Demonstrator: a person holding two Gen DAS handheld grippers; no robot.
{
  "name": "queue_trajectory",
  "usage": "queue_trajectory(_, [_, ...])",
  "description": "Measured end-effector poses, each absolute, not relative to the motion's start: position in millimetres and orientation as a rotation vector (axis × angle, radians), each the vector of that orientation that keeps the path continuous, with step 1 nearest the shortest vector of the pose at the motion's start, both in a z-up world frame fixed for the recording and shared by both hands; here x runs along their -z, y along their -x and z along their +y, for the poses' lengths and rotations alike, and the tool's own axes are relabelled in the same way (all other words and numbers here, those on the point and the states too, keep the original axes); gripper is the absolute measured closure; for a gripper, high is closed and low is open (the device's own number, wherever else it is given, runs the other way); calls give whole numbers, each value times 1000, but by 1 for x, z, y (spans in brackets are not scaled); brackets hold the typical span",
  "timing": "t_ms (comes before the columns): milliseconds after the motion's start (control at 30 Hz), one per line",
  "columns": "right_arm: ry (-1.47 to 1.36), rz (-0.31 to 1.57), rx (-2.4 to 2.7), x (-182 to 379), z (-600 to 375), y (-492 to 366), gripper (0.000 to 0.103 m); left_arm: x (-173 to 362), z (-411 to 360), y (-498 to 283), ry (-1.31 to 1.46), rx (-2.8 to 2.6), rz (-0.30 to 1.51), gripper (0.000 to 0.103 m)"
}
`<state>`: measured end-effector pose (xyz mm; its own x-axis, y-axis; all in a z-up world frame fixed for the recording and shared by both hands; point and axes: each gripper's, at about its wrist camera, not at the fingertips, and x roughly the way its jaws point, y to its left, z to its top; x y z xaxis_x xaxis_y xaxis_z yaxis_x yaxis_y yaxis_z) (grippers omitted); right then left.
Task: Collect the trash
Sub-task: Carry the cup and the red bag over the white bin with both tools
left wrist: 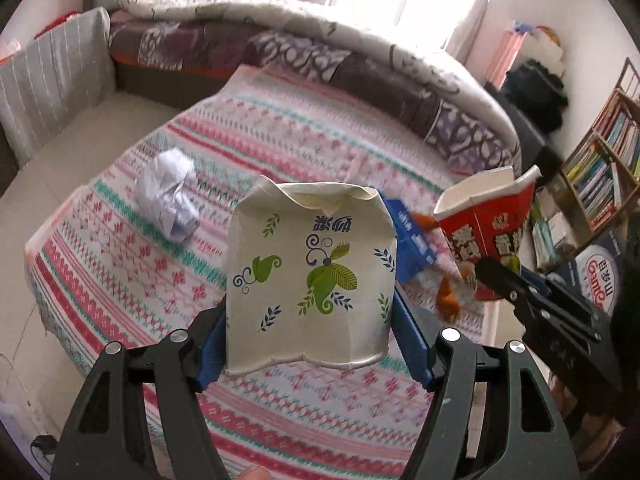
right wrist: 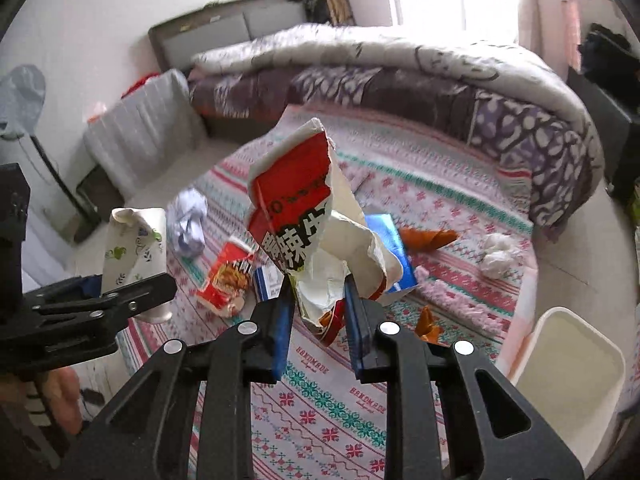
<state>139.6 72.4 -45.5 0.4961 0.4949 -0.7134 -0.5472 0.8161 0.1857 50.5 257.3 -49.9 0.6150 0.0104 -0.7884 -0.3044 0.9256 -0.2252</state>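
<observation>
Inspection of both wrist views finds each gripper loaded. Left gripper [left wrist: 310, 344] has its blue pads clamped on the sides of a flattened paper cup [left wrist: 310, 276] with green leaf print, held clear above the bedspread [left wrist: 120, 272]. Right gripper [right wrist: 318, 328] has its fingers pressed close together on a torn red-and-white noodle carton [right wrist: 308, 232], also held off the bed.

Only the right view shows a white bin [right wrist: 572, 364] beside the bed at lower right, a white tissue wad [right wrist: 496, 254], a red snack wrapper [right wrist: 226, 280] and a small blue-and-white pack [right wrist: 268, 280]. Only the left view shows a bookshelf [left wrist: 600, 168] against the right wall.

Surface is a striped pink, teal and white bedspread; a rolled purple-and-cream quilt [left wrist: 360, 52] lies along its far side under a bright window. Crumpled white paper [left wrist: 170, 194], a blue box [left wrist: 412, 236] and orange scraps [right wrist: 428, 238] lie on it.

Bin interior, as far as visible, shows bare wall.
</observation>
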Motion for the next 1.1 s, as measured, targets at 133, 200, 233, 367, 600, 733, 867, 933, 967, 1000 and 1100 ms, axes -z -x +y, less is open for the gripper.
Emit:
queue_trajectory(133, [55,780,-581,35,56,-130,80,44,245,-52,346,-182,863,33])
queue_trajectory(200, [43,770,-562,33,47,-127,80,42,236,-55,331,-180,849,33])
queue_trajectory(233, [35,768,-547,32,41,-126,80,42,232,-56,326,-178,845,33])
queue_trajectory(367, [6,770,-489,32,18,-125,79,43,211,-64,311,-145,842,32])
queue_trajectory(600, [-52,788,-392,33,-26,-132,78,47,174,-80,287,-92,848,32])
queue_trajectory(733, [-85,800,-331,34,-54,-133,79,51,152,-89,274,-56,859,32])
queue_trajectory(867, [-125,837,-269,39,-82,-138,80,53,122,-99,246,-3,862,32])
queue_trajectory(933, [-148,859,-236,43,-99,-141,81,55,109,-104,235,21,864,32])
queue_trajectory(967, [-152,864,-223,44,-105,-142,82,56,105,-104,233,30,865,32])
queue_trajectory(1000, [-157,870,-209,46,-111,-142,83,57,99,-106,231,42,868,32])
queue_trajectory(1100, [-184,892,-166,52,-133,-144,83,61,82,-114,227,71,880,32])
